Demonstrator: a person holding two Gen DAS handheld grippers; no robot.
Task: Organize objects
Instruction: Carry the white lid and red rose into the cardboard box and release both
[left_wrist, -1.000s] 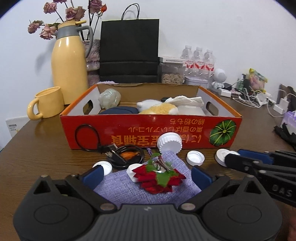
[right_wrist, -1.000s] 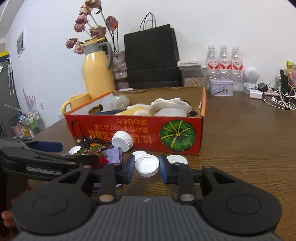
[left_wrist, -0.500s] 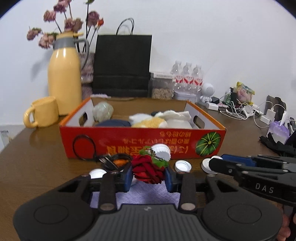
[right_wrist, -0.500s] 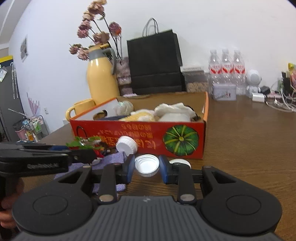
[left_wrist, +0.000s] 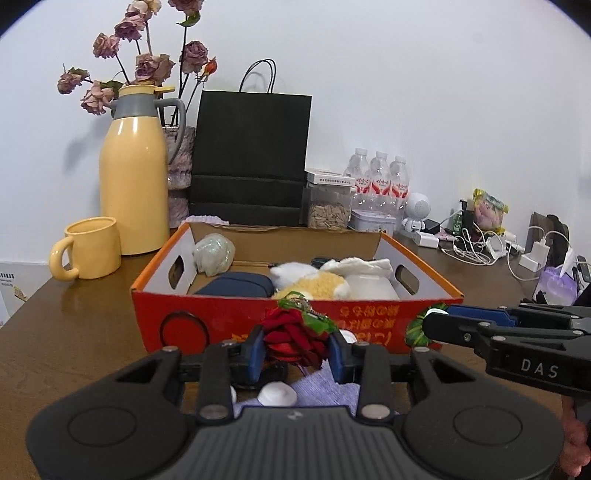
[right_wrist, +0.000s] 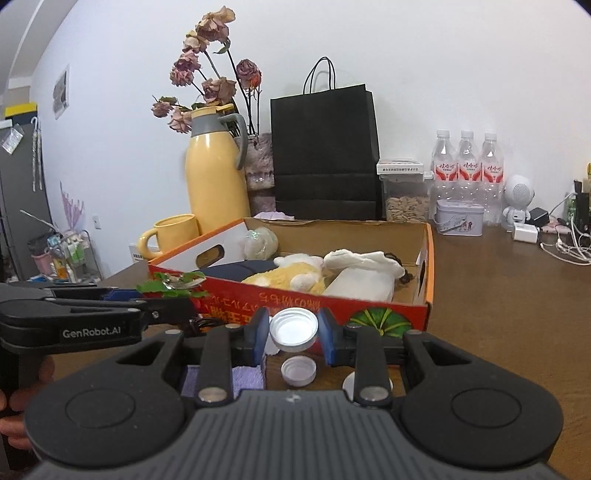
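The left gripper (left_wrist: 295, 349) clasps a soft, light red fabric rose (left_wrist: 291, 338) by its bloom; the right gripper (right_wrist: 293, 334) pinches 1 stiff white cap (right_wrist: 293, 328) across its rim.

This looks like a lived-in room of a home, with a brown wooden table (left_wrist: 70, 325) pushed against a plain white wall. At the upper left of the frame stand a yellow thermos jug (left_wrist: 135, 177) with a matching mug (left_wrist: 90, 247) and dried roses (left_wrist: 144, 66), beside a black paper bag (left_wrist: 251, 158) at centre. Toward the right edge sit water bottles (left_wrist: 380, 181), a jar of seeds (left_wrist: 328, 206) and a tangle of chargers and cables (left_wrist: 480, 247).
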